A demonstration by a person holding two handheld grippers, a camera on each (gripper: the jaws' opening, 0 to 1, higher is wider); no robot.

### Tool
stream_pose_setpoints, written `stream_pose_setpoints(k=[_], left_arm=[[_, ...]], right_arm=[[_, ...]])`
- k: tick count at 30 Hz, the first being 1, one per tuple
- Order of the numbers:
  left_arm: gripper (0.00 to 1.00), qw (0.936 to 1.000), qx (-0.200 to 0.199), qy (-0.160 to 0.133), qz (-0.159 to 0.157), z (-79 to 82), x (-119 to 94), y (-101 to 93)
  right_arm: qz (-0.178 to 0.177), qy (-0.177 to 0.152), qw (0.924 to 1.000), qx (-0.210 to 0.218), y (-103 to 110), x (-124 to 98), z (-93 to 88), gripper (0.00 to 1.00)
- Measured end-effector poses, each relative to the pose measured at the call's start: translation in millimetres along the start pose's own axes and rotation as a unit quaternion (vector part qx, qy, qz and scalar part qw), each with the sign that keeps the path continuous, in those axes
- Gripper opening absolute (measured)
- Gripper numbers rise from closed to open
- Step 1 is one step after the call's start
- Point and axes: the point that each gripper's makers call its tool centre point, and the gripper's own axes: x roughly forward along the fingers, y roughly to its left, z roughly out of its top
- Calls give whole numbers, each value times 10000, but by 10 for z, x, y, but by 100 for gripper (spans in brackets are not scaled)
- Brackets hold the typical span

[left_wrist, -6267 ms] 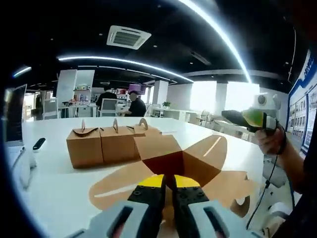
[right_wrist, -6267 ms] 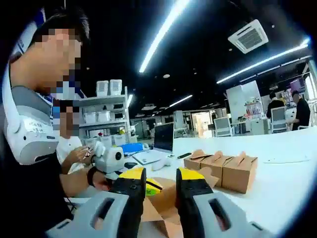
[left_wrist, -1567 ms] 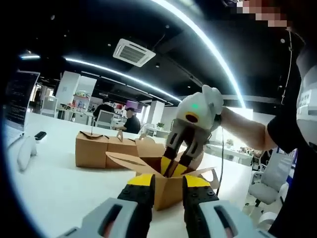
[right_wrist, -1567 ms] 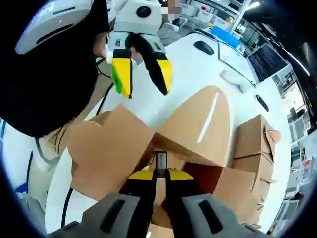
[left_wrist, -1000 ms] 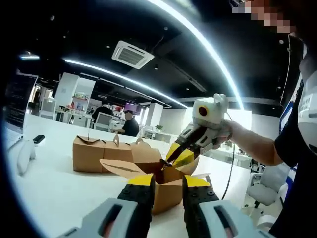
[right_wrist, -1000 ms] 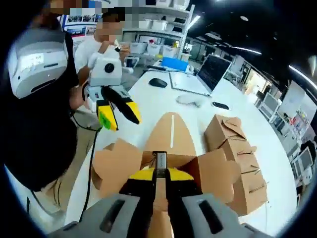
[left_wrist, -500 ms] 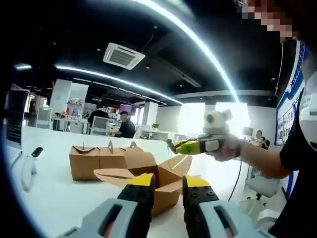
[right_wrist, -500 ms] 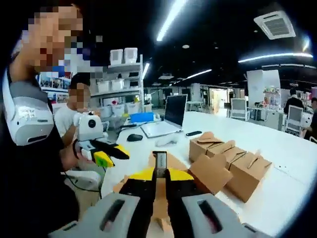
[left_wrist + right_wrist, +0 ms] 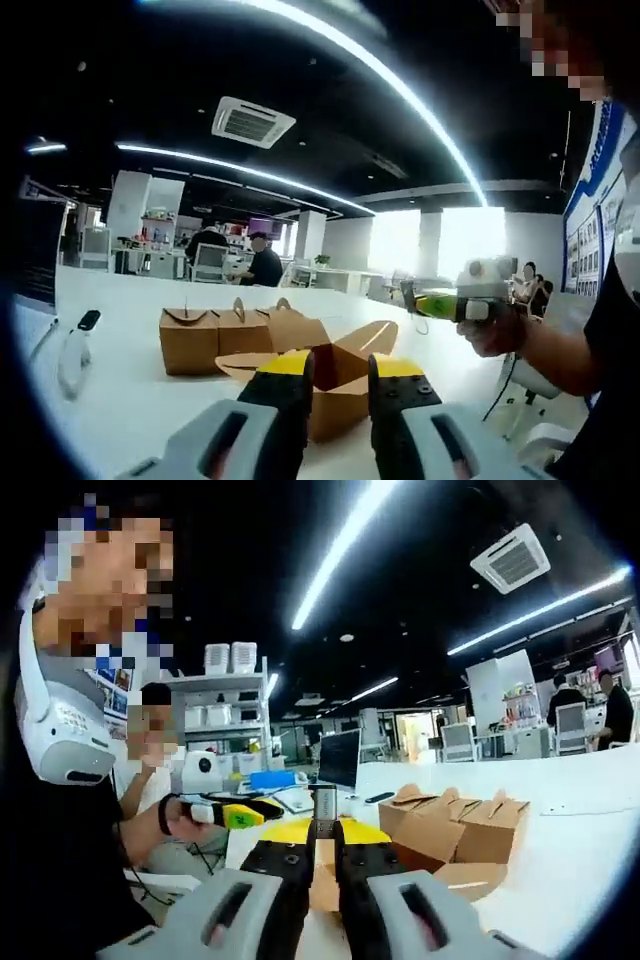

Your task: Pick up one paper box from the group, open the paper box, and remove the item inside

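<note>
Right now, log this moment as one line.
right gripper: shut on item, lifted | left gripper: open | box: open on table

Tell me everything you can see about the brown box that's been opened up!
The open paper box looks like plain brown cardboard. Its rounded flaps are spread outward like petals, one lying flat toward the left, another tilted up at the right. It sits on the white table, just in front of a row of closed boxes with little handle tabs. In the left gripper view, the left gripper frames it; I cannot tell whether the jaws touch it. Its inside is dark.
</note>
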Motion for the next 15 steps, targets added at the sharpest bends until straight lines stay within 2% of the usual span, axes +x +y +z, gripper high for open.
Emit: stream_pose_setpoints(k=[8, 11, 13, 15], left_arm=[[24, 10000, 45, 33, -55, -21, -40, -20], [24, 10000, 9, 70, -36, -55, -51, -21], [24, 10000, -2, 86, -19, -67, -63, -17], [24, 10000, -6, 65, -1, -66, -82, -9]], right_arm=[[155, -26, 9998, -88, 187, -17, 37, 9], [338, 134, 9993, -110, 294, -12, -29, 9], [632, 448, 9967, -242, 428, -22, -154, 9], [765, 576, 9951, -263, 496, -22, -219, 9]])
